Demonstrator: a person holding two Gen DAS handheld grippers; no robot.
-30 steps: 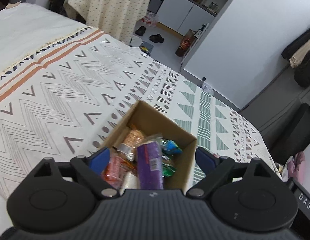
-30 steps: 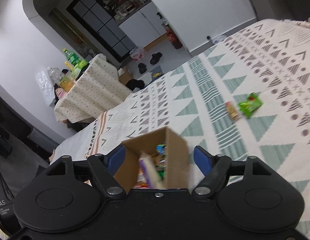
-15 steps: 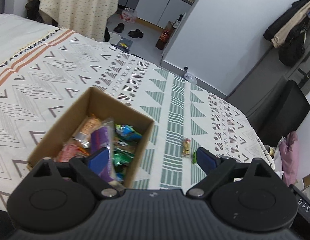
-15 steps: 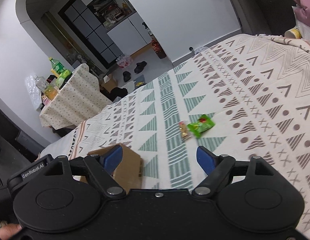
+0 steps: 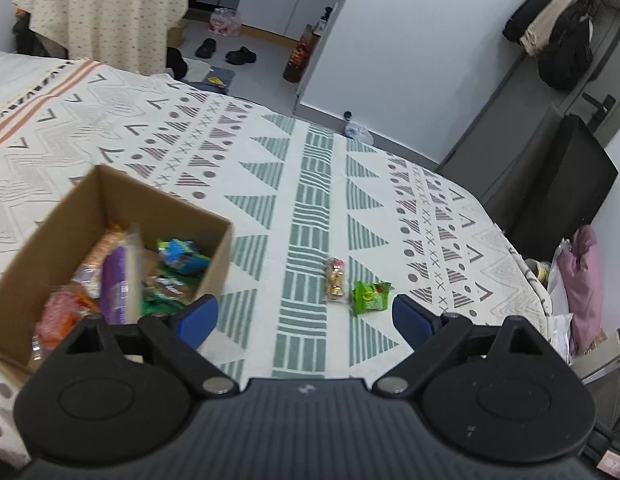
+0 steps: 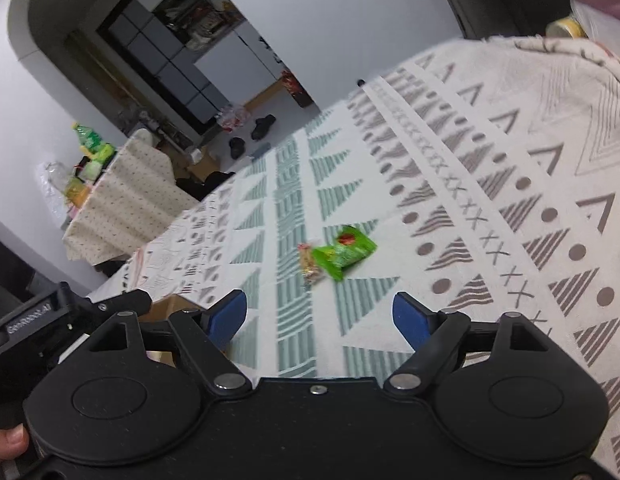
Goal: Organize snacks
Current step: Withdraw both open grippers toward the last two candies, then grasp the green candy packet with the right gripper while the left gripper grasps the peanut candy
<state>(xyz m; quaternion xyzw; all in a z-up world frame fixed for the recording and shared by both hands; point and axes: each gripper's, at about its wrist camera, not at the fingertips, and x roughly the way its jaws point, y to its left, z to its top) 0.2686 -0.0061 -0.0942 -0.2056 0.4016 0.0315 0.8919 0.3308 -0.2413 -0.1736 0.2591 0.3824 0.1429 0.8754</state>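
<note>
An open cardboard box (image 5: 49, 236) sits on the patterned bedspread (image 5: 310, 184) at the left wrist view's lower left. It holds several snacks, among them a purple packet (image 5: 113, 284) and a blue-green one (image 5: 181, 256). Two loose snacks lie side by side on the spread: a small golden packet (image 5: 336, 280) (image 6: 307, 264) and a green packet (image 5: 370, 296) (image 6: 344, 252). My left gripper (image 5: 303, 314) stands open just short of them, its left finger over the box's near corner. My right gripper (image 6: 320, 312) is open and closing slightly, empty, with the two snacks ahead.
The bed's far edge drops to a floor with shoes (image 5: 225, 50) and a cloth-covered table (image 5: 105, 4) carrying bottles (image 6: 89, 144). A black case (image 5: 558, 184) and a pink bag (image 5: 582, 280) stand off the bed's right corner. A thumb (image 6: 9, 440) grips the right handle.
Both grippers have swung right, away from the box towards the two loose snacks. The box has slid to the left view's edge and nearly left the right view.
</note>
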